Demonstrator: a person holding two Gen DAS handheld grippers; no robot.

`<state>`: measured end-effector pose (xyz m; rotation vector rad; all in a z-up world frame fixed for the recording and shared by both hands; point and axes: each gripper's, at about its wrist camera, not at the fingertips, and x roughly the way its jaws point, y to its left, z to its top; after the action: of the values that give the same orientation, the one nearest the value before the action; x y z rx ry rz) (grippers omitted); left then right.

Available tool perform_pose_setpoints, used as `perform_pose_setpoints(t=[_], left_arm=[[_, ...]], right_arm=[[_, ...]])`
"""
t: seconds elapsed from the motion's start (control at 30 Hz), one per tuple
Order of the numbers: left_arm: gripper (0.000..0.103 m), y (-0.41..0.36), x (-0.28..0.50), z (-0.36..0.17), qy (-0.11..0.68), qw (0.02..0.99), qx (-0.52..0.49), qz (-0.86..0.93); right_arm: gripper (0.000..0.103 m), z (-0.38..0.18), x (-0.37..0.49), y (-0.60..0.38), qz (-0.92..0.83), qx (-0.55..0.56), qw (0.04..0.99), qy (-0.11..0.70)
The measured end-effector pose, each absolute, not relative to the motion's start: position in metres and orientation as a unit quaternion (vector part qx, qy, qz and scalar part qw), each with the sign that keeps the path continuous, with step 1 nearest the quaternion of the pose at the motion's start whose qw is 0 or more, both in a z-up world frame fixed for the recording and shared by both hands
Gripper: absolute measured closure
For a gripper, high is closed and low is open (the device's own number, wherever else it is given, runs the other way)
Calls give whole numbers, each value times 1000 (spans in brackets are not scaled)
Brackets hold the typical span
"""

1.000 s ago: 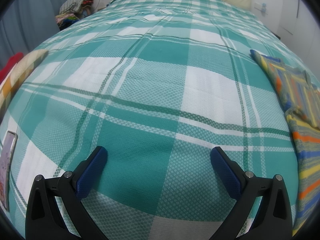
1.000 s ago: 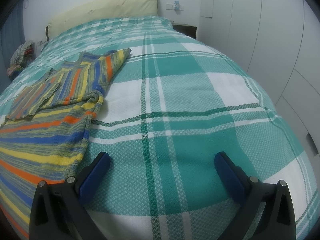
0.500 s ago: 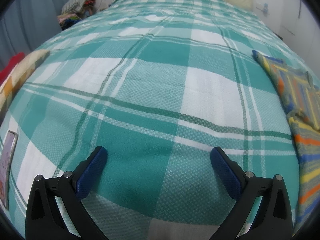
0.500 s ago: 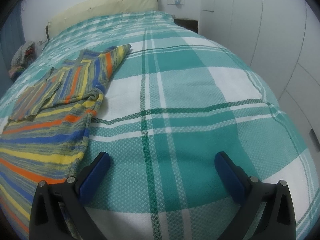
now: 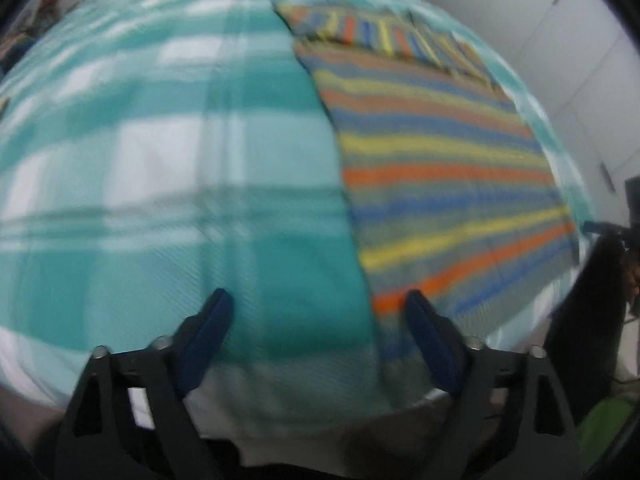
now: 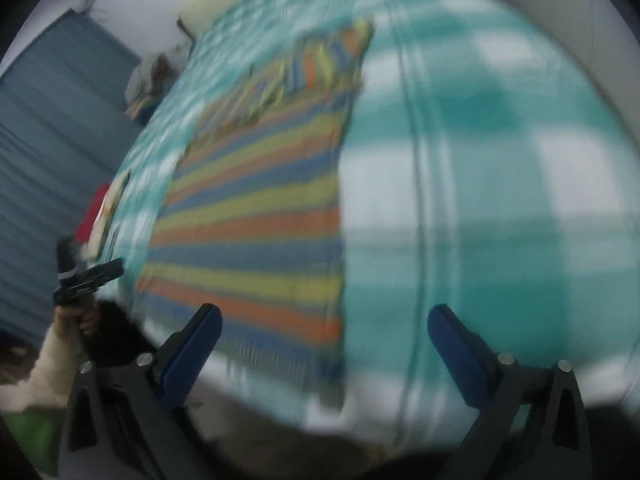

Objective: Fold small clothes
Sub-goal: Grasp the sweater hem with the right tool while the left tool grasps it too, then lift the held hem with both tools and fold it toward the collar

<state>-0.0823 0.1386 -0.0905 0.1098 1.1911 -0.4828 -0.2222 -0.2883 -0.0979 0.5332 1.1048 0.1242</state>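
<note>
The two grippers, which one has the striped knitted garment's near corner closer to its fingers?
The left gripper: its right-hand blue finger overlaps the striped knitted garment's near corner, though contact is unclear. The right gripper spans the opposite corner.

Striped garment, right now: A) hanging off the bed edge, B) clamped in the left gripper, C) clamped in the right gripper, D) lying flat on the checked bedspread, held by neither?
D: the striped garment lies spread flat on the bedspread, and both grippers' jaws stand apart with nothing clamped.
</note>
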Motion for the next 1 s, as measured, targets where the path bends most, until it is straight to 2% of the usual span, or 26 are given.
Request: perform_pose_setpoints(t=[0.07, 0.13, 0.17, 0.2, 0.23, 0.27, 0.3, 0.4, 0.57, 0.8, 1.0], left_arm=[[24, 126, -94, -92, 538, 813, 72, -210], [46, 120, -101, -91, 538, 812, 73, -213], [51, 117, -105, -92, 545, 808, 70, -215], [61, 115, -107, -93, 549, 804, 70, -217], [78, 114, -106, -93, 555, 799, 70, -222], [91, 112, -106, -95, 564, 790, 64, -234], [100, 112, -106, -95, 573, 781, 51, -244], [102, 121, -97, -83, 576, 777, 3, -254], [102, 138, -48, -44, 538, 791, -89, -278], [102, 129, 65, -11, 479, 827, -110, -272], [103, 116, 181, -22, 475, 836, -155, -227]], right_arm=[[25, -115, -221, -276, 69, 240, 805, 537], [34, -125, -220, -264, 82, 241, 800, 543], [48, -129, -217, -256, 97, 239, 796, 548], [72, -131, -215, -251, 109, 236, 791, 554], [86, -133, -213, -243, 121, 226, 785, 564], [95, -132, -212, -240, 125, 220, 784, 566], [95, -131, -210, -237, 127, 216, 785, 566], [96, -114, -210, -240, 128, 238, 796, 541], [96, -72, -191, -258, 127, 273, 830, 470], [96, -28, -82, -297, 105, 276, 874, 387], [96, -35, 23, -354, 73, 305, 874, 372]])
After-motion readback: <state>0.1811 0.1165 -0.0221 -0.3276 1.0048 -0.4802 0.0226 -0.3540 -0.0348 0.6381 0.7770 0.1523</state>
